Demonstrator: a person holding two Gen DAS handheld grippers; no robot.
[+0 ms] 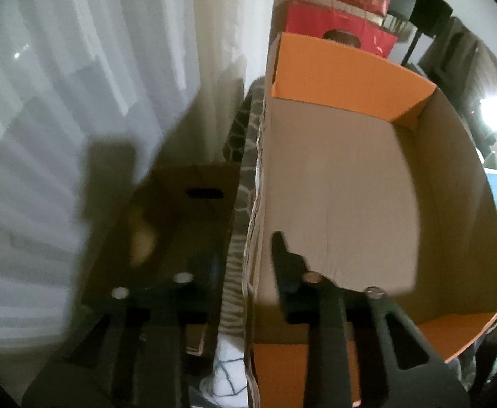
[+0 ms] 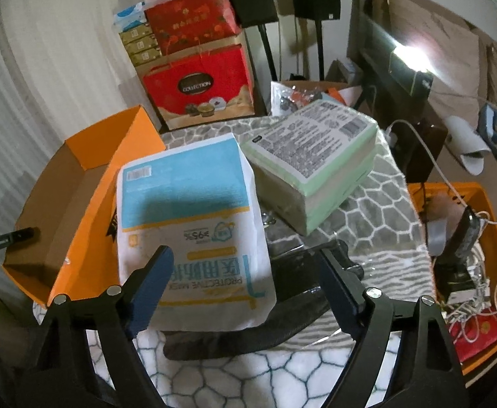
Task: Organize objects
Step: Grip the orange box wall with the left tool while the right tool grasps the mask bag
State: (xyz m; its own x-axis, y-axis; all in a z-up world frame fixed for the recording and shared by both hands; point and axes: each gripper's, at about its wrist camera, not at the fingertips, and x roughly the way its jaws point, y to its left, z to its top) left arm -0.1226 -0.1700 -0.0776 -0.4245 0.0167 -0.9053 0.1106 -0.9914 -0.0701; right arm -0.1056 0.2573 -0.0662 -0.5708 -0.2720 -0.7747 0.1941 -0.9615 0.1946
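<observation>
Blue-padded fingers (image 2: 153,272) of the right gripper (image 2: 248,275) are held wide, nothing pressed between them. Directly ahead lies the mask packet (image 2: 190,217) on the patterned tablecloth (image 2: 384,210), its long axis running away from the gripper. The left gripper (image 1: 265,265) is clamped on the orange box's (image 1: 350,78) near wall.

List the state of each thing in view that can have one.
Box: open, empty as far as seen.
Mask pack: lying flat, unheld.
Green pack: lying flat, unheld.
Bin: holds cables.
Red bag: upright.
Left gripper: fingers astride the box's wall; grip unclear.
Right gripper: open over the mask pack, holding nothing.
</observation>
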